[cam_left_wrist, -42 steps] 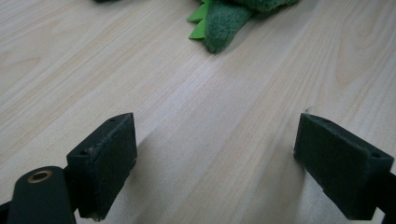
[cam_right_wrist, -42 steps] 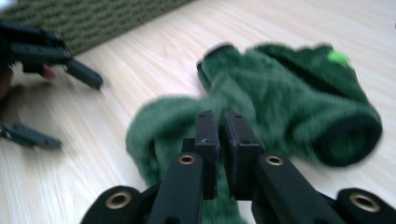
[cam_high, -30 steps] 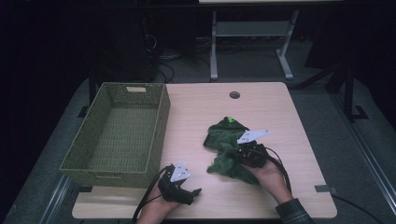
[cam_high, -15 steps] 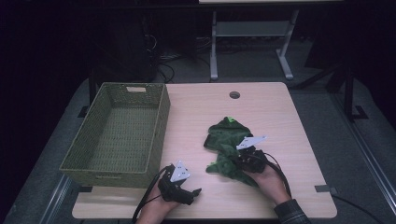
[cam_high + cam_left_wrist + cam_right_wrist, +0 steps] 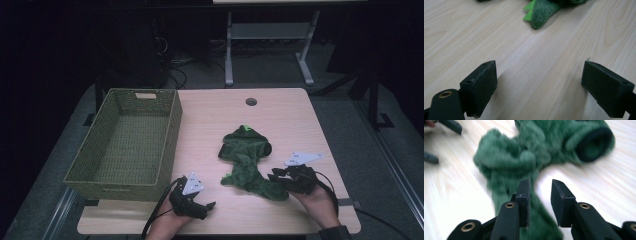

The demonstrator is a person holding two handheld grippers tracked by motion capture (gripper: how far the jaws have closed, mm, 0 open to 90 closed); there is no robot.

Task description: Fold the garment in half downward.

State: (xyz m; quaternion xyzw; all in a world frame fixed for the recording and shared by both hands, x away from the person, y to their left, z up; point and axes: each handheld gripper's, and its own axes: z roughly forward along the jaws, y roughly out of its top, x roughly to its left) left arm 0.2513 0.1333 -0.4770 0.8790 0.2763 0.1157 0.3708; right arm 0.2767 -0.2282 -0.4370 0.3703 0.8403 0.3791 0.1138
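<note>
The green plush garment (image 5: 541, 152) is smeared by motion blur in the right gripper view, and its top is cut off by the upper edge. In the left gripper view, all but one fuzzy tip of it (image 5: 541, 12) is cropped away. In the high view, the person's forearms are cut off by the bottom edge.

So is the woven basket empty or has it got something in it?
Empty. The high view shows the green woven basket with a bare floor; the green garment lies crumpled on the table beside it.
</note>
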